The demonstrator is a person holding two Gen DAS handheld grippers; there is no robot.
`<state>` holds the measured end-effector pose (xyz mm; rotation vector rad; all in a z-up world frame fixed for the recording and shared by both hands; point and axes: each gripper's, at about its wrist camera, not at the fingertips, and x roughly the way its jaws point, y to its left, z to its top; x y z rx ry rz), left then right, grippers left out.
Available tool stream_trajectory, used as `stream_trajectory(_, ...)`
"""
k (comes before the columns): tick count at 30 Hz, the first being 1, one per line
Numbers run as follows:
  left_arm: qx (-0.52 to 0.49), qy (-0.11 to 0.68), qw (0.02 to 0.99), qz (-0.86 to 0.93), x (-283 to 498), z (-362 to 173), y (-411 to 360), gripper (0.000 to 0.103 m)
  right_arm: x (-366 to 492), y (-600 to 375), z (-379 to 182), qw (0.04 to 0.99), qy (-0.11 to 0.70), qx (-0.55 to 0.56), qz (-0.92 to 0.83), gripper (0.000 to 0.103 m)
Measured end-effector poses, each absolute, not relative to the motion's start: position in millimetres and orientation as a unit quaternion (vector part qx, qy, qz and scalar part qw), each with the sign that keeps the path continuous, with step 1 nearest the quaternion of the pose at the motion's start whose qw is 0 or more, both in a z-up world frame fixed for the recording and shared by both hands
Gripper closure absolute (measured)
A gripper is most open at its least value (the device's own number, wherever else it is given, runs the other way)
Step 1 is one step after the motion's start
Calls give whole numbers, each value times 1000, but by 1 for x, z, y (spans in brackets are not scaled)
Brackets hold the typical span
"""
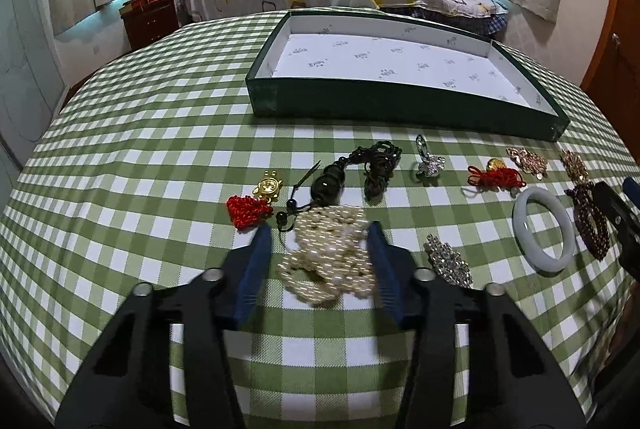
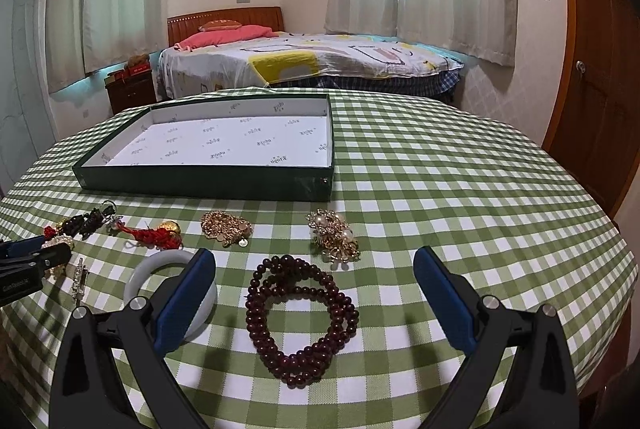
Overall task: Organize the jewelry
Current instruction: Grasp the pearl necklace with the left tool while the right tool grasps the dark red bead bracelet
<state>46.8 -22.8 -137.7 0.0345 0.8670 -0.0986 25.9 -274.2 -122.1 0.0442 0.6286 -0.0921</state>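
Count: about eleven jewelry pieces, loose on the green-checked worktop (image 2: 440,189), all outside the box.
Pearl piece: cream pearl cluster (image 1: 332,253) lies flat between the blue pads of the left tool (image 1: 320,229); pearls look slightly blurred.
Left tool: fingers spread to either side of the pearl cluster, close to its edges; cannot tell whether the pads touch it.
Bead strand: dark red bead strand (image 2: 300,317) coiled in loops, lying between the fingers of the right tool (image 2: 314,257).
Right tool: spread wide, both pads well apart from the bead strand, holding nothing.
White bangle: pale bangle (image 2: 160,271) just left of the bead strand, partly hidden behind the right tool's left pad; flat on the cloth.
Near row, left view: red knot with gold charm (image 1: 256,201), dark beaded cord (image 1: 352,173), silver pendant (image 1: 428,161), red cord with gold coin (image 1: 496,175), rhinestone clip (image 1: 448,263).
Near row, right view: gold filigree piece (image 2: 226,227) and gold-and-pearl brooch (image 2: 334,235), beyond the bead strand, apart from each other.
Box: shallow dark green box (image 2: 200,185), white printed lining, nothing in it; sits behind the jewelry row.
Background: bed (image 2: 320,61) with patterned cover beyond the worktop.
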Motion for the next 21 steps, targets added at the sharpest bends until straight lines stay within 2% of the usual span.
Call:
stream_trajectory(5,18,418,907,-47,42,-136,-21,75,26,-278,-122,948,312,27,-46,6)
stream_trajectory(13,5,404,914,-44,36,-126,-16,77,34,-287,-133,937,343,30,-63,6)
stream_trajectory(15,5,404,914,-44,37,-125,-15,82,35,-288,-136,934,350,29,-64,6)
stream_trajectory(21,5,404,914,-43,37,-125,-15,82,34,-285,-142,930,363,21,-49,8)
